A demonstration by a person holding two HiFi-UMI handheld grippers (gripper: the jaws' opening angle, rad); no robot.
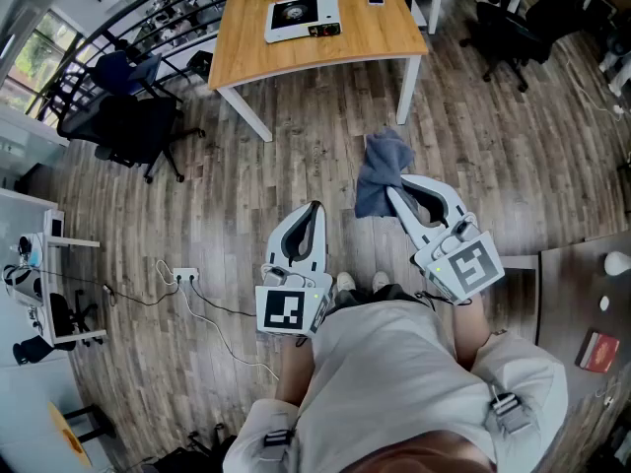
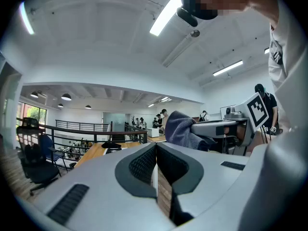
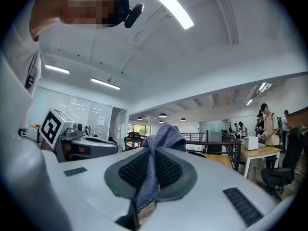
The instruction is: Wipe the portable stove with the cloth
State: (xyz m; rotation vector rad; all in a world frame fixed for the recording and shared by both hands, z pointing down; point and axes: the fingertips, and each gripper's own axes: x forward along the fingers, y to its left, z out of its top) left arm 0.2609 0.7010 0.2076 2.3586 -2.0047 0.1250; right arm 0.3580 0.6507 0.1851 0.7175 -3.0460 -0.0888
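Now our right gripper [image 1: 396, 195] pinches the cloth [image 1: 381, 170] above the floor [image 1: 296, 156]; our left gripper [image 1: 315, 208] is pressed together (nothing between its jaws). The stove [image 1: 302, 16] sits on the table [image 1: 375, 39], well apart from us.

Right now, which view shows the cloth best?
The head view: the whole cloth shows, bunched at the right tongs. The right gripper view shows only a strip pinched between the jaws; the left gripper view, a bunched part from the side.
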